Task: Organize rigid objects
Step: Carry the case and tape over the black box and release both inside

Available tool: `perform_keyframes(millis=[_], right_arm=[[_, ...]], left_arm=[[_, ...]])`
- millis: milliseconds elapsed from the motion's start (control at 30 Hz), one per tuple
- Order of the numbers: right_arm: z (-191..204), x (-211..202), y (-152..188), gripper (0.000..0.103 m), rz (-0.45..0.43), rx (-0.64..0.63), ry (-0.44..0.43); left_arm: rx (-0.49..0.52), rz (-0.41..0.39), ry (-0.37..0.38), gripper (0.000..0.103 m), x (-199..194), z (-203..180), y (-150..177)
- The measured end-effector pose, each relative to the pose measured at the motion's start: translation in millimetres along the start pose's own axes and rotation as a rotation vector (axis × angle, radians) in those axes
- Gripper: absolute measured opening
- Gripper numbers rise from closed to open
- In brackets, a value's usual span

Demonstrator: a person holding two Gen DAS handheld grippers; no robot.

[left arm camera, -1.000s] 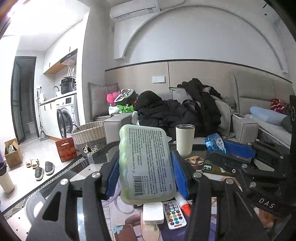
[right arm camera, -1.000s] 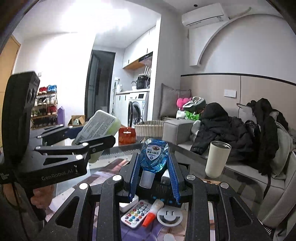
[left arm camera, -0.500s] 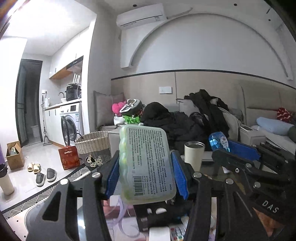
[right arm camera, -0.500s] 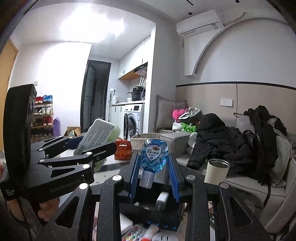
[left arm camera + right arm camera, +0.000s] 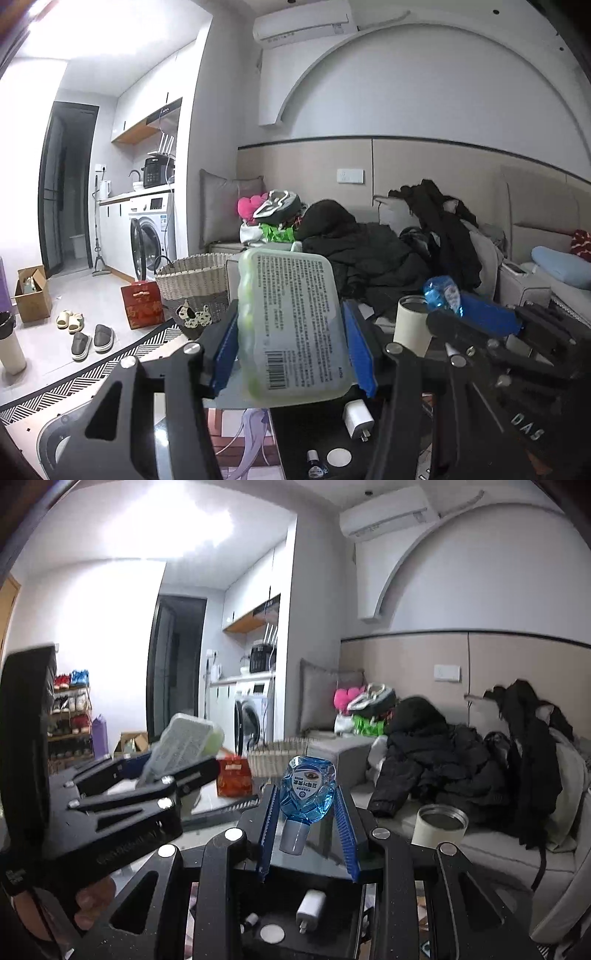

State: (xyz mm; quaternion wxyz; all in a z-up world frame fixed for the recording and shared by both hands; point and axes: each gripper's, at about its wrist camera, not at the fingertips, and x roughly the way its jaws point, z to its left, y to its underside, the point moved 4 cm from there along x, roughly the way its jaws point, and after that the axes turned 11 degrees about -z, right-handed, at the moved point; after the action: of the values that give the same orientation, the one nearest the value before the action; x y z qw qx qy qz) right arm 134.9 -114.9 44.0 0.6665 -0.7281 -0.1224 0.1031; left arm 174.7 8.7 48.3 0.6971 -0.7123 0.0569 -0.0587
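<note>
My left gripper (image 5: 290, 354) is shut on a pale green plastic case (image 5: 291, 325) with a printed label, held upright above the table. It also shows in the right wrist view (image 5: 184, 744). My right gripper (image 5: 306, 823) is shut on a small blue bottle (image 5: 306, 794), cap pointing down; the bottle also shows in the left wrist view (image 5: 441, 293). Below both grippers sits a black box (image 5: 314, 435) holding a white charger plug (image 5: 356, 419), a small vial (image 5: 314, 459) and a round white disc (image 5: 339, 457).
A cream tumbler (image 5: 412, 321) stands on the glass table (image 5: 166, 439) behind the box. A sofa piled with dark coats (image 5: 388, 251) lies beyond. A wicker basket (image 5: 192, 284) and a red box (image 5: 142, 304) sit on the floor at left.
Both grippers rose and moved forward with their objects held. The remote and marker left view; the black box with the plug now lies beneath them.
</note>
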Motion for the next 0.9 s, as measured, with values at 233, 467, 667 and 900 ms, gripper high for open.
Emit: perform_keyframes(millis=[233,467,667,900], right_arm=[[-11.7,32.6,27.5,0.031,0.160,0.036,0.003],[-24.4,64.8,65.6,0.031,0.378,0.070,0.007],[-31.1,77.3,96.2,0.031,0.516,0.075,0.001],[-33.9,84.3,118.6,0.031,0.624,0.093,-0.011]], left_arm=[[0.023,0.227,0.018,0.052,38.0,-9.9,33.6],[0.001,0.438,0.032,0.052,63.8,-19.9,67.4],[0.018,0.590,0.069,0.052,76.3,-29.5,92.9],[0.020,0.698,0.084,0.052,81.5,-33.2,112.8]])
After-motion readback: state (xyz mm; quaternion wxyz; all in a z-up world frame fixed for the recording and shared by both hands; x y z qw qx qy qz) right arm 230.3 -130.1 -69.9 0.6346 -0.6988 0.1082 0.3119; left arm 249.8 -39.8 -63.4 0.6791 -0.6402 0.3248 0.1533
